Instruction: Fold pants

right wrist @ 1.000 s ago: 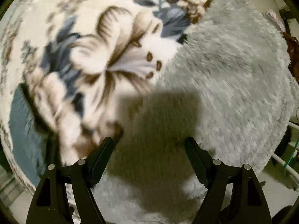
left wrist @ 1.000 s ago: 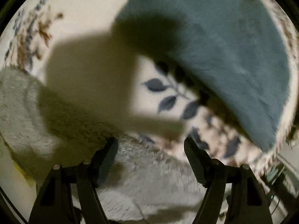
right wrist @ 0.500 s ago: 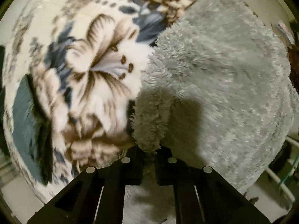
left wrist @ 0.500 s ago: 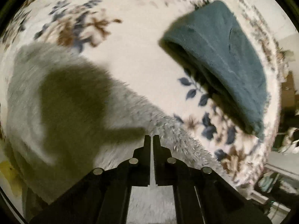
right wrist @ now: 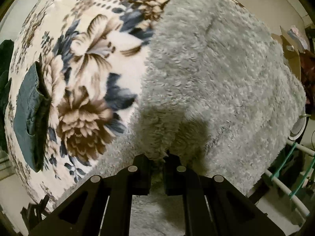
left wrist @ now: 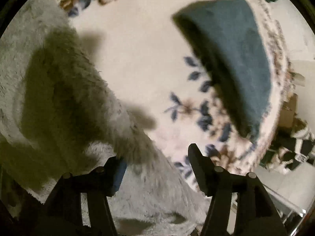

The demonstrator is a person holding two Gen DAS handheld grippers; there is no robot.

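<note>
Fold step: right gripper (right wrist: 157,162) clenched on grey fleece pants (right wrist: 216,78), lower centre; left gripper (left wrist: 155,167) opening, fleece loose between jaws. Next: regrip, carry edge over.

The right gripper (right wrist: 157,161) points down at the fluffy grey pants (right wrist: 216,78). Its two black fingers (right wrist: 141,169) pinch a bunched-up bit of the grey fluff. The pants cover the right side of a flowery blanket (right wrist: 82,63). To the left of the pants, a big brown flower (right wrist: 82,125) shows on the blanket. Farther left of the pants, near the blanket's edge, lies a folded blue-green cloth (right wrist: 27,114).
</note>
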